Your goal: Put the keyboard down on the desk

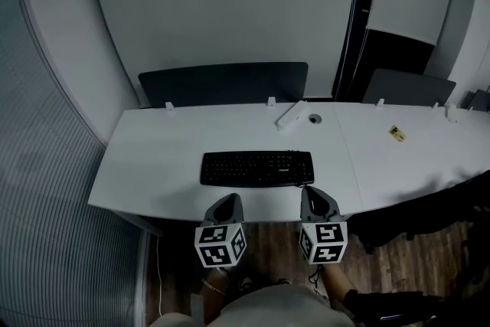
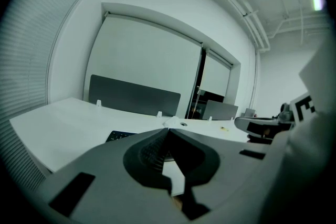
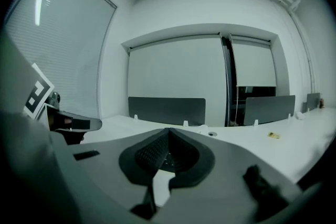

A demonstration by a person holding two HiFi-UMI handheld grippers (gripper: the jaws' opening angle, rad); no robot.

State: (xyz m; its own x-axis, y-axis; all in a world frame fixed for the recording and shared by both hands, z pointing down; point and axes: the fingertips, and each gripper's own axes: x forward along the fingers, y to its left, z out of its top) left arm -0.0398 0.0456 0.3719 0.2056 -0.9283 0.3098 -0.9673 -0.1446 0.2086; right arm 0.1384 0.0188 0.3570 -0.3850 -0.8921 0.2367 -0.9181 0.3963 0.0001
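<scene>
Head view: the keyboard lies flat on the desk, with the left gripper and right gripper near the desk's front edge. Left gripper view — jaws together, nothing between them. Right gripper view — jaws together, likewise empty.

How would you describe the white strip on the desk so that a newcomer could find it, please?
Start at the white desk and find the black keyboard near its front edge. Past the keyboard's right end, by the dark divider, the strip lies at a slant. It is long and white, while the grommet beside it is small and round.
</scene>
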